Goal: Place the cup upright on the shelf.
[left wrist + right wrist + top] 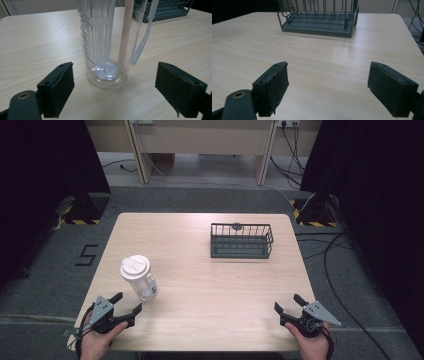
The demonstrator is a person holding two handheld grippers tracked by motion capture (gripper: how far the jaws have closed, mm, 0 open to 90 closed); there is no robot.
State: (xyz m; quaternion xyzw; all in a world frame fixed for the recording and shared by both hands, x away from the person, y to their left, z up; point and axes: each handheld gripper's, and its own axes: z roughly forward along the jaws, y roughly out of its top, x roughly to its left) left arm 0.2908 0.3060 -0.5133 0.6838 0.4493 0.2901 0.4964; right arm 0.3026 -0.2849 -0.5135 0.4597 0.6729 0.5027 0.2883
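One clear plastic bottle [140, 277] with a pale lid stands upright on the wooden surface [210, 290], in the lower left part of the high view. One dark wire basket [241, 241] sits well apart from it, toward the upper right of centre. Those are the two things on the surface.

Two grippers are in play, each held in one hand at the bottom edge of the high view. The left gripper [125, 307] lies at the lower left, just beside the bottle, its jaws spread wide and gripping nothing. In the left gripper view the bottle [106, 45] stands between and beyond the two black pads [58, 88], not touching either; white lettering runs up its side, one pale straw-like tube stands inside it, and one white loop strap hangs at its right.

The right gripper [289, 304] rests at the lower right, jaws likewise released and empty. In the right gripper view the basket [319, 17] stands at the top of the frame, far from the pads.
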